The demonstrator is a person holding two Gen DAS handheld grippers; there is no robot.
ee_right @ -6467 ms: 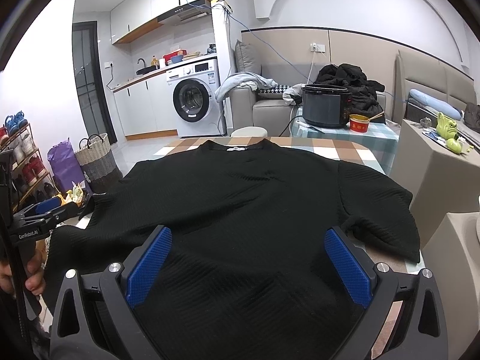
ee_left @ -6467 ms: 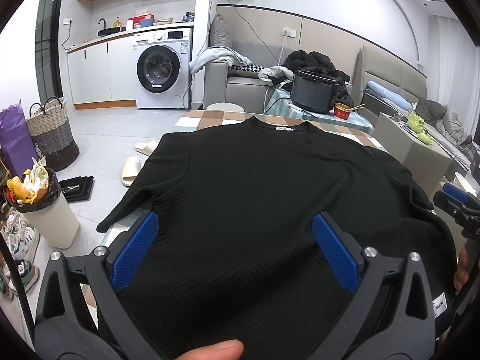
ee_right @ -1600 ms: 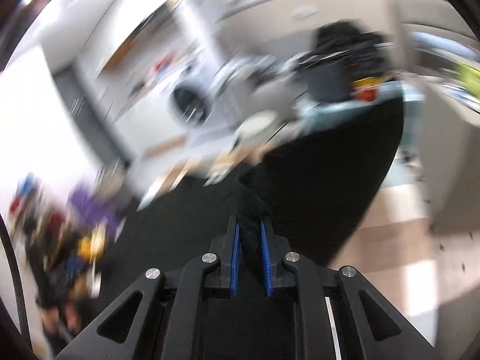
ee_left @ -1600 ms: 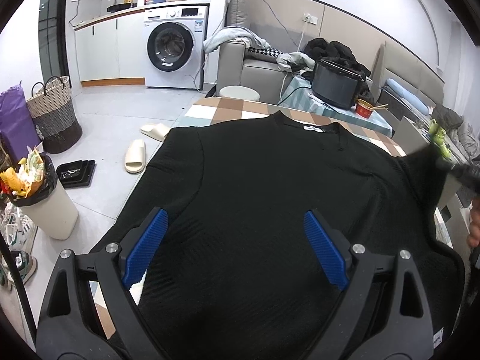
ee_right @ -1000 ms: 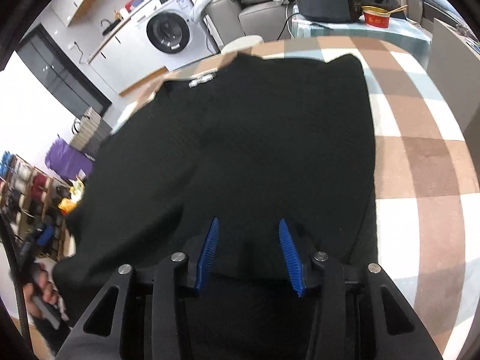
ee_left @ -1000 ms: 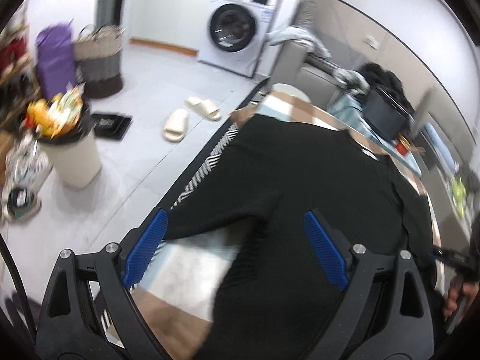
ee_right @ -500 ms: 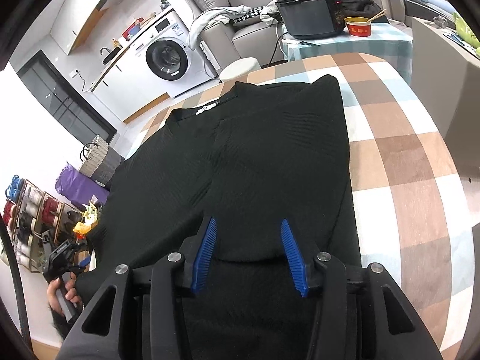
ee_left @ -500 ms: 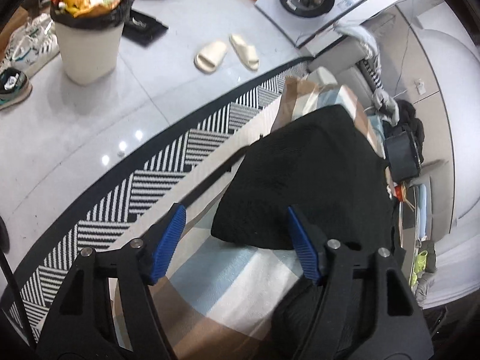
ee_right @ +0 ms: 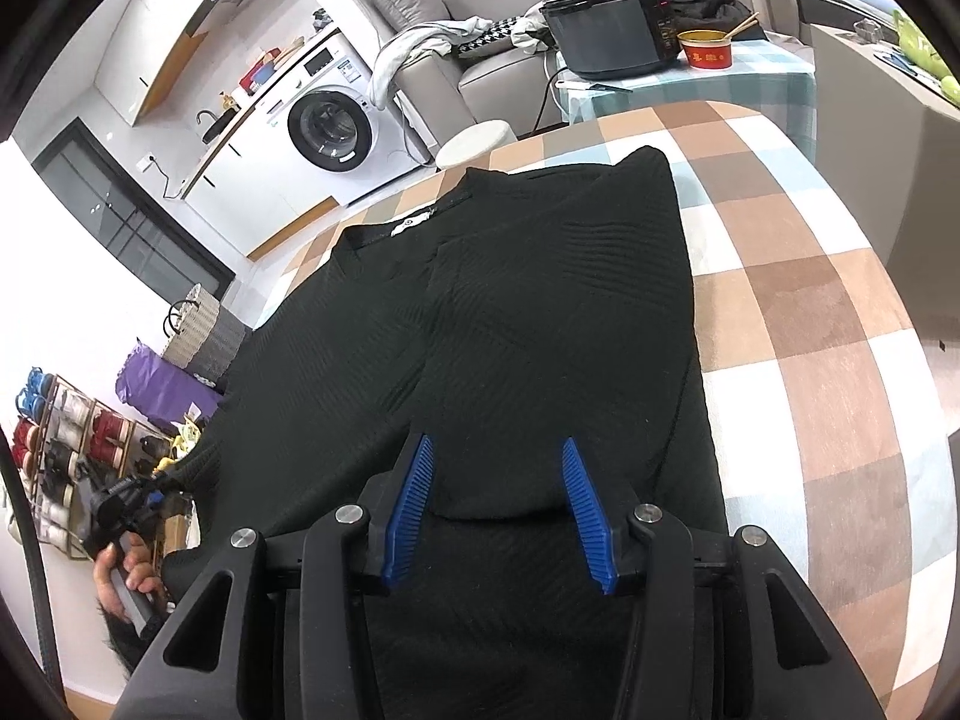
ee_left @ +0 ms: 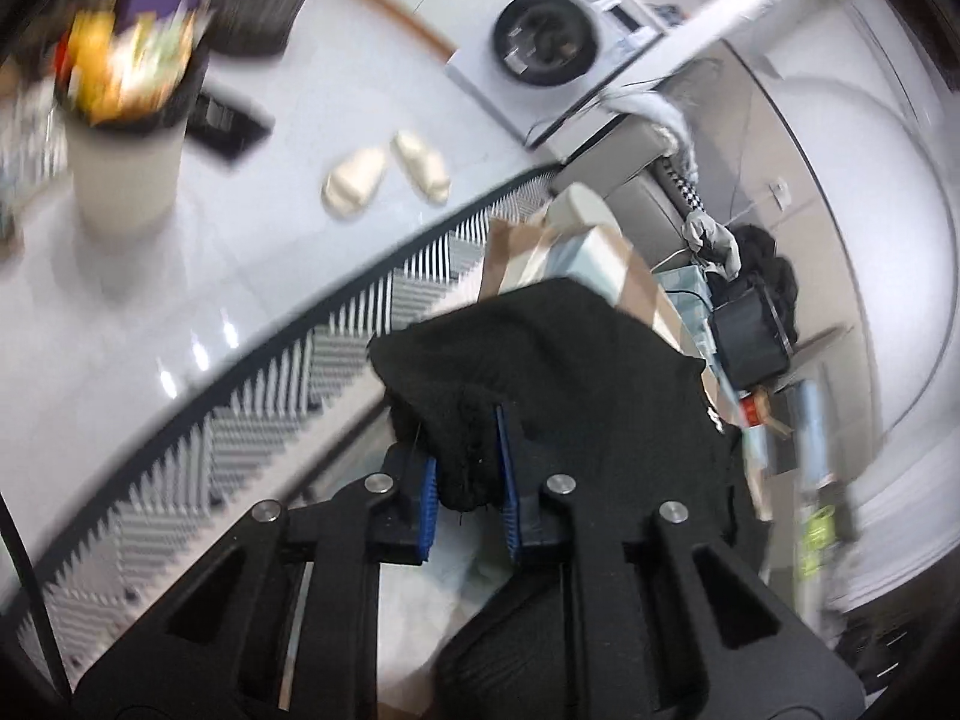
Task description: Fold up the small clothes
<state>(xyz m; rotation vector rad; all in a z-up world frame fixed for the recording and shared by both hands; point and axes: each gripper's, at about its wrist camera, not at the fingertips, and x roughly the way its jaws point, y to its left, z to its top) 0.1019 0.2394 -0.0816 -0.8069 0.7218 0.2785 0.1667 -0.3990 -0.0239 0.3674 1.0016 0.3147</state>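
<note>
A black ribbed shirt [ee_right: 540, 324] lies on the chequered tablecloth [ee_right: 810, 312], its right side folded in over the middle. In the left wrist view my left gripper [ee_left: 465, 480] has its jaws closing, and the blue pads pinch the bunched end of the shirt's left sleeve [ee_left: 462, 438] at the table's left edge. The same left gripper [ee_right: 129, 501] shows far left in the right wrist view, in a hand [ee_right: 120, 576]. My right gripper [ee_right: 495, 510] hovers low over the shirt's folded part, jaws apart, gripping nothing.
Left of the table, on the floor, are a striped rug [ee_left: 300, 396], a full bin [ee_left: 120, 138], slippers [ee_left: 384, 171] and a shoe rack [ee_right: 54, 450]. A washing machine [ee_right: 327, 120] and a cooker [ee_right: 606, 30] on a side table stand beyond the far edge.
My left gripper moved in onto the sleeve end and its wide jaws closed around the fabric. The right gripper stayed over the folded side with the same gap.
</note>
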